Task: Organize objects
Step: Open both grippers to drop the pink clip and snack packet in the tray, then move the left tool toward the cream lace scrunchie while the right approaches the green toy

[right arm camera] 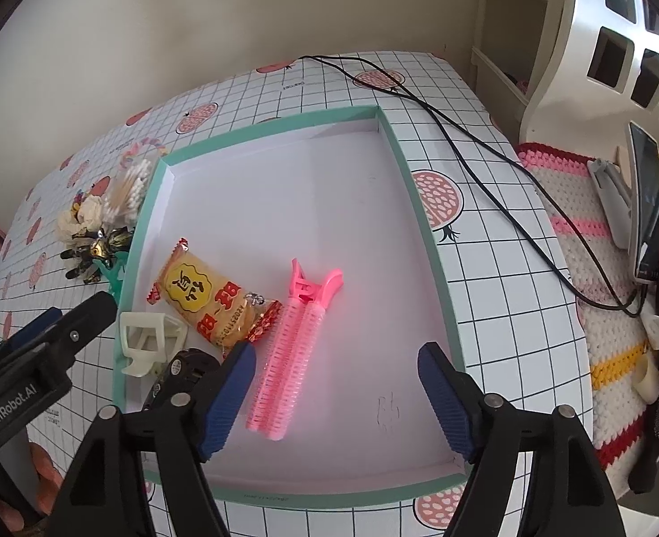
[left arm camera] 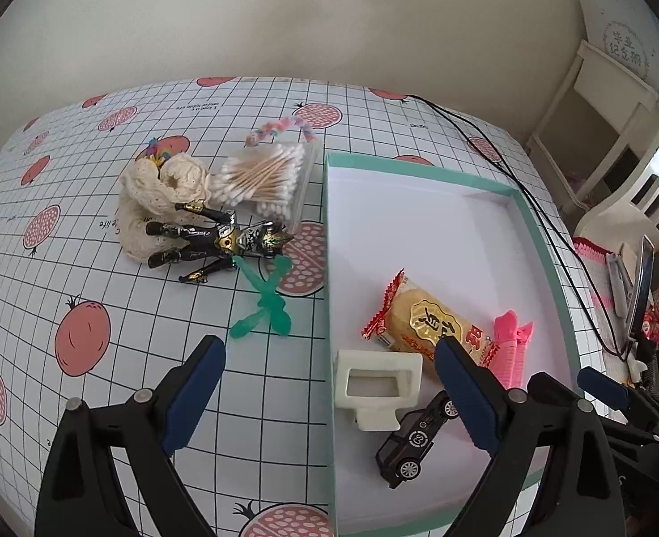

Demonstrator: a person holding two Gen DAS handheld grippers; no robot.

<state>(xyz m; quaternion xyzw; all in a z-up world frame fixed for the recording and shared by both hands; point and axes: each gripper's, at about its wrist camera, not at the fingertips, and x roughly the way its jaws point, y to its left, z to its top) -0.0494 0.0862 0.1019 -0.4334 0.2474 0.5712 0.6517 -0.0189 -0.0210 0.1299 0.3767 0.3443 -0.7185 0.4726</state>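
1. The left gripper has its jaws spread wide and holds nothing; it hangs above the left wall of the tray, one finger over the tablecloth, the other over the tray floor.
2. The right gripper is likewise wide open and empty, poised over the near part of the tray beside the pink hair clip.
3. Inside the tray lie the snack packet, the cream plastic holder, the black toy car and the pink hair clip, all gathered at the near left.
4. Outside, on the tablecloth left of the tray, lie the green plastic piece, the black-and-gold action figure, the cream knitted cloth, the box of cotton swabs and a pastel twisted band.
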